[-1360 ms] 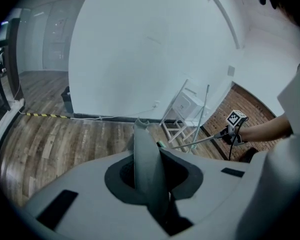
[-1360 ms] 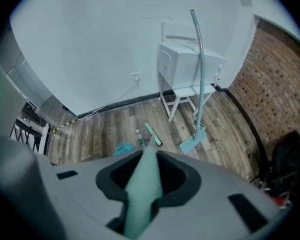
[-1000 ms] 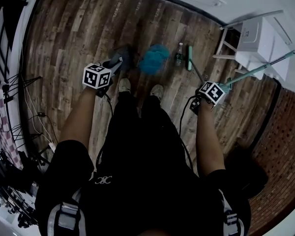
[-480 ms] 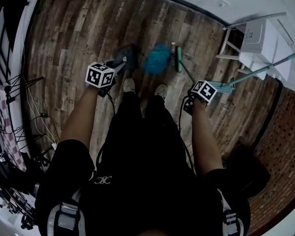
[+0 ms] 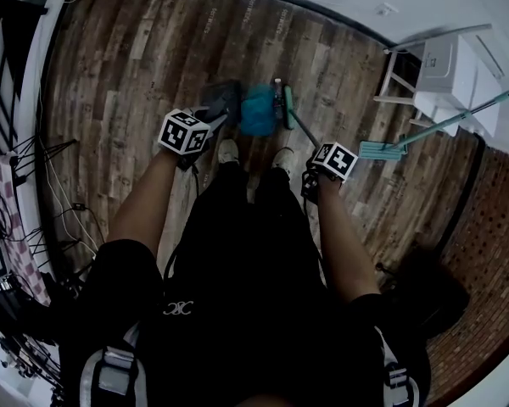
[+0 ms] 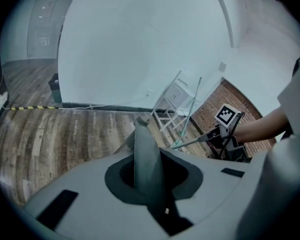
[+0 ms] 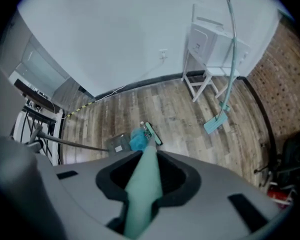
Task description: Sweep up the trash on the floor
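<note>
Head view: left gripper (image 5: 200,128) clamps dustpan (image 5: 221,99); right gripper (image 5: 316,161) clamps broom (image 5: 282,106); blue trash (image 5: 256,111) ahead, between them

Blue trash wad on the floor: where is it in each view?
Head view: blue trash wad upper centre, between dustpan and broom head.
Left gripper view: not in it; the gripped dustpan handle rises mid-frame.
Right gripper view: centre, just beyond the gripped broom handle.
Shared landmark: the white stand by the wall, in all three.

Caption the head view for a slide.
Broom in right hand-held gripper meets blue trash beside dustpan in left hand-held gripper.
</note>
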### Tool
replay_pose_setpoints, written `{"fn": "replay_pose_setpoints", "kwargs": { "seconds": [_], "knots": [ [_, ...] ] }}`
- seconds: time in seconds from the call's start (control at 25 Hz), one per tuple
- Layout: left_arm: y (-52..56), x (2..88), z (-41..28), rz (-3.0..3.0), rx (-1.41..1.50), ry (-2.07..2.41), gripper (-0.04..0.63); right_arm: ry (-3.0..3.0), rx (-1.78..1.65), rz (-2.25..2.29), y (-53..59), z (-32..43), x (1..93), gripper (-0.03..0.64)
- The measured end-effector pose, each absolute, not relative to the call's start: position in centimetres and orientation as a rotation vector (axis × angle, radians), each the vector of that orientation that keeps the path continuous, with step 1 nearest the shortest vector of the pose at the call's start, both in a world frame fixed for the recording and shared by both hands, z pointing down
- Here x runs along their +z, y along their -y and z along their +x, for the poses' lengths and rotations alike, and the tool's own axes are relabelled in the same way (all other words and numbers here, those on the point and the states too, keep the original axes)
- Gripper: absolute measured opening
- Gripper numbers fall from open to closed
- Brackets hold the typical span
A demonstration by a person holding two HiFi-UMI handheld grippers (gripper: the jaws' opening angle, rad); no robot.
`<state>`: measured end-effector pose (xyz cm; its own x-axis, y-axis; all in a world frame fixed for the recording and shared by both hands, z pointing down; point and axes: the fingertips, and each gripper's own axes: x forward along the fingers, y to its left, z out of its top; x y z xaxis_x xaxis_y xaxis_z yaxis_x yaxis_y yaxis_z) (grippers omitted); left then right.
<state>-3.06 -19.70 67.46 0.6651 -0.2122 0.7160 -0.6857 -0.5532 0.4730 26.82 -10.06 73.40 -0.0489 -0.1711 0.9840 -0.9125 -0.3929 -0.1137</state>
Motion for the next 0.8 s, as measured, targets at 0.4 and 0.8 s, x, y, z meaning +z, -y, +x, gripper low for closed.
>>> {"fn": "replay_pose_setpoints", "kwargs": {
  "seconds": [0.4, 0.8],
  "knots": [
    [19.5, 67.8, -4.9, 2.122, 0.757, 0.629, 0.043, 1.113, 1.689, 1.6, 9.5, 18.9, 74.3, 0.101],
    [19.9, 68.3, -8.5, 2.086, 0.695, 0.646, 0.043, 1.223, 1.6, 1.428, 9.7, 11.0, 73.6, 0.101]
  ]
}}
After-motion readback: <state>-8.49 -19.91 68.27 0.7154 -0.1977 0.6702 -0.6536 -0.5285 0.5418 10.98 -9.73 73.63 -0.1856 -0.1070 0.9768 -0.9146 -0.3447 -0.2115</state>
